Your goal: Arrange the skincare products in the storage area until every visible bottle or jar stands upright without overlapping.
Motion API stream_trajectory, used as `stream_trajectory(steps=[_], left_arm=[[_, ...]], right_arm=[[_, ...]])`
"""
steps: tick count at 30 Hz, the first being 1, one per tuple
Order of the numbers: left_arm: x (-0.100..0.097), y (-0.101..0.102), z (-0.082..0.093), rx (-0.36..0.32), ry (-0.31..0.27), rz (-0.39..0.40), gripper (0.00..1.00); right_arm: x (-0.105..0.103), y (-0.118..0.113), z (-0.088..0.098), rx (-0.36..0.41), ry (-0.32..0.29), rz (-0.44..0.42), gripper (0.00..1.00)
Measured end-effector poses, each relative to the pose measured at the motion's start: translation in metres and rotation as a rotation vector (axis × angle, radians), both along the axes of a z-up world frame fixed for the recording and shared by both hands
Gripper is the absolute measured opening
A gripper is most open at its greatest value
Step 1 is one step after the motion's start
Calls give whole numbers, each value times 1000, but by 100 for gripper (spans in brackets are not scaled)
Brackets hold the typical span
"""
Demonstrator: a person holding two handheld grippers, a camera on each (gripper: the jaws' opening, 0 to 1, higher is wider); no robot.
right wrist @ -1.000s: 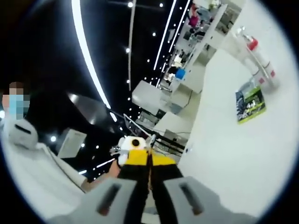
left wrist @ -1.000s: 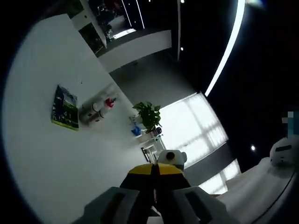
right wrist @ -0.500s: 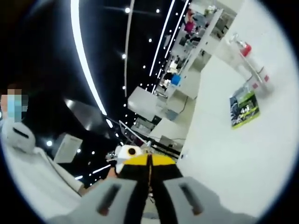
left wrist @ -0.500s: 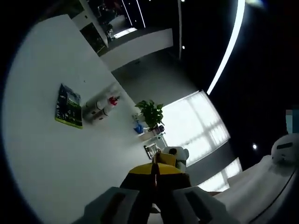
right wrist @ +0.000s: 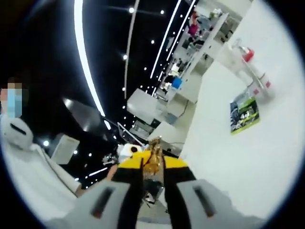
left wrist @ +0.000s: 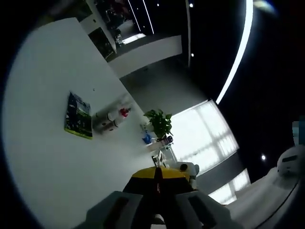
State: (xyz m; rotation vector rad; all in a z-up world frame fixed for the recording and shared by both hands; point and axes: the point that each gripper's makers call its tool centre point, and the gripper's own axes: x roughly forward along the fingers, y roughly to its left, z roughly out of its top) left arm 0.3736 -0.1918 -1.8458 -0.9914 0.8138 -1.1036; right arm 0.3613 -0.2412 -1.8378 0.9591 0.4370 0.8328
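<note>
My left gripper (left wrist: 157, 177) rises from the bottom of the left gripper view with its yellow-and-black tips pressed together and nothing between them. It points up at a white wall (left wrist: 43, 157) and a dark ceiling. In the right gripper view my right gripper (right wrist: 153, 164) stands with its jaws a narrow gap apart. A small golden-brown thing (right wrist: 154, 156) shows in that gap and sticks up past the tips. Whether the jaws grip it I cannot tell.
On the wall hang a green poster (left wrist: 78, 116) (right wrist: 245, 114) and fire extinguishers (left wrist: 112, 119) (right wrist: 251, 67). A potted plant (left wrist: 159, 123) stands by a bright window (left wrist: 205, 138). Shelving (right wrist: 200, 28) lies far off. A person in white (right wrist: 21, 143) is at the edge.
The right gripper's jaws have parted slightly and a golden-brown thing now shows between them. Both views have drifted a little; the left gripper stays shut.
</note>
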Motion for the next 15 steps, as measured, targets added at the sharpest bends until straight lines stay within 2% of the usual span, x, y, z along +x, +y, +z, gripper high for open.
stream_trajectory(steps=[2,6,7,8,15], left_arm=[[6,2,-2,7,3,9,0],[16,5,-6,26,8,23,0],[25,6,-10,49,8,28,0],[31,8,-13,60,10,33,0],[58,14,-24,97,28,62,0]], right_arm=[[1,-3,-3,-32,-5,-14,25],[2,-8,-9,-87,-16,-30,30],[5,-13,-14,-156,-31,-45,33],[6,-14,-17,-184,-30,-52,35],[14,-21,-25,-265,-36,-77,52]])
